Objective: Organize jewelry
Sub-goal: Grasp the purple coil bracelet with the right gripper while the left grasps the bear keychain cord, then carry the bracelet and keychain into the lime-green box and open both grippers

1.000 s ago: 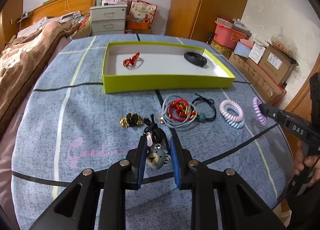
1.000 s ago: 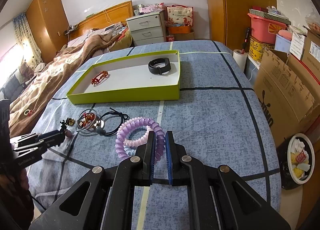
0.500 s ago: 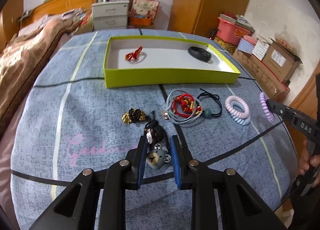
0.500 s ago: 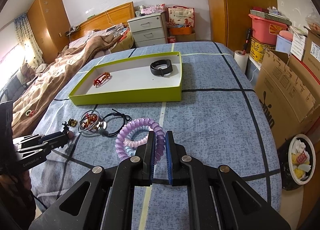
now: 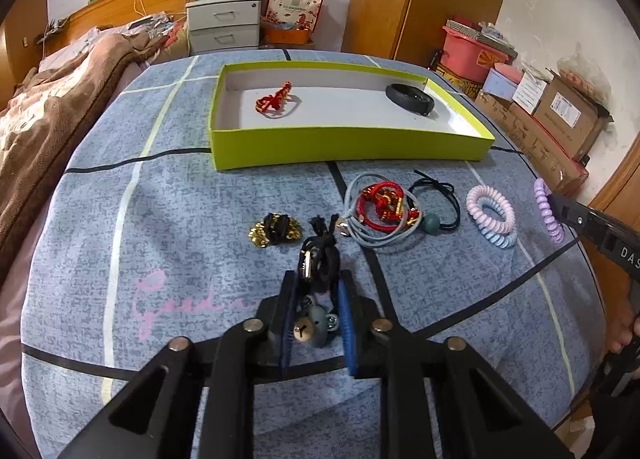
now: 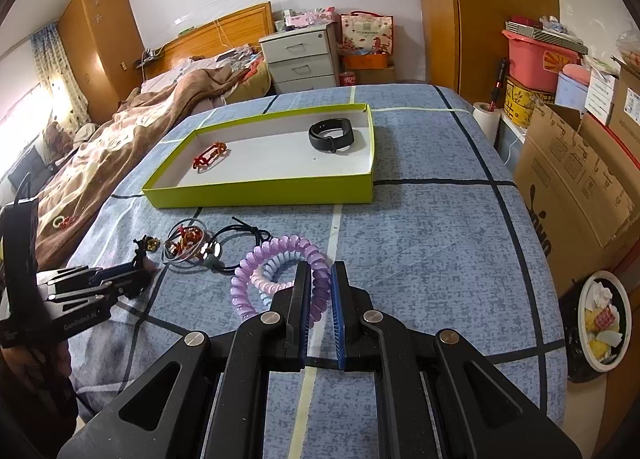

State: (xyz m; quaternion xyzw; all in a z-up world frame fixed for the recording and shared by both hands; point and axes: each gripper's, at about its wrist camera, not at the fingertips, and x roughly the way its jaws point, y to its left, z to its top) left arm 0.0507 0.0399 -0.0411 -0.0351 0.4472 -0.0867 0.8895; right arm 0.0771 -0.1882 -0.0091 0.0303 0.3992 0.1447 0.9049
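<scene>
Both grippers have been lifting their loads since a second ago. Left gripper (image 5: pixel 316 299) is pinching a black bear charm tie (image 5: pixel 318 271), raised off the blue cloth (image 5: pixel 180 219). Right gripper (image 6: pixel 319 279) is squeezing a purple coil (image 6: pixel 276 259) at 3 o'clock of the pink-blue coil (image 5: pixel 491 215). At 12 o'clock the green tray (image 5: pixel 348 147) is holding a red bracelet (image 5: pixel 276 101) and black band (image 5: pixel 410 98).

The bedspread (image 6: pixel 420 251) is matt woven cloth; the green tray (image 5: pixel 348 145) looks like matt cardboard; the purple coil tie (image 6: pixel 280 255) seems glossy plastic.
</scene>
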